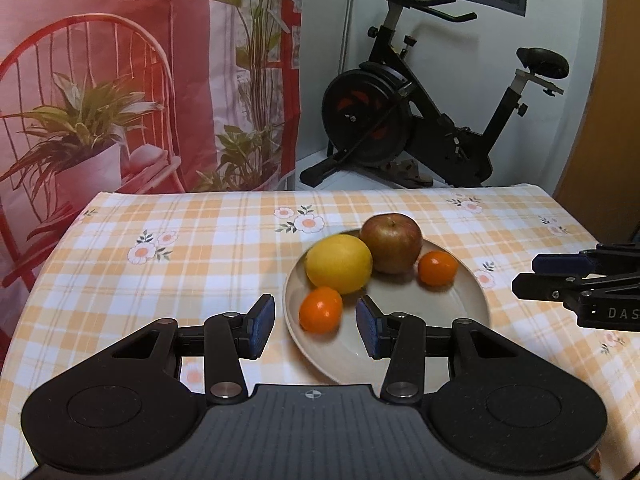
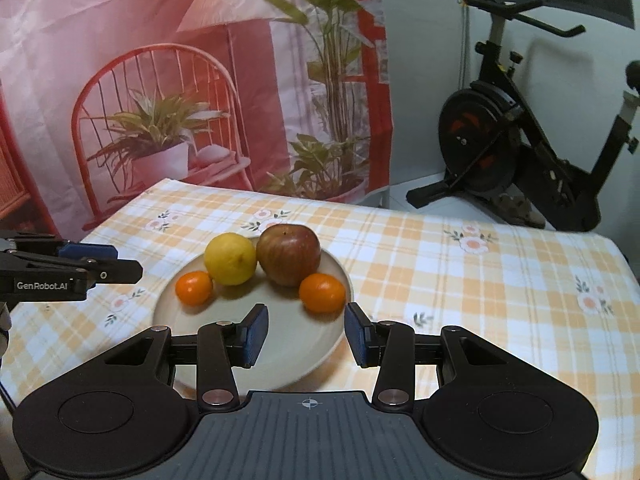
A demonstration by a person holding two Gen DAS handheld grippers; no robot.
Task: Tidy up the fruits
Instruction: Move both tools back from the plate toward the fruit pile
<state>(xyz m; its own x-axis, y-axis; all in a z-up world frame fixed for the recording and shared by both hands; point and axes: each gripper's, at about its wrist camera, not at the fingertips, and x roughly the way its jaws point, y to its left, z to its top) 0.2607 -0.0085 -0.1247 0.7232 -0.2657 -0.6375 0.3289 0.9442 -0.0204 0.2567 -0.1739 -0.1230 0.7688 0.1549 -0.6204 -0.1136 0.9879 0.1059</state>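
The right gripper [image 1: 520,276] is cut off by the left wrist view's right edge. The left gripper [image 2: 138,265] is cut off by the right wrist view's left edge. Near plate rim [image 2: 280,376] hidden behind the gripper body. Exercise bike [image 2: 520,152] seat cropped at right.

A bench [image 1: 160,280] under an orange plaid floral cloth [image 1: 224,216] carries one pale plate [image 1: 460,304] of fruit

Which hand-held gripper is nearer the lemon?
Left. The left hand-held gripper sits just in front of the lemon; the right hand-held gripper sits off toward the apple's side.
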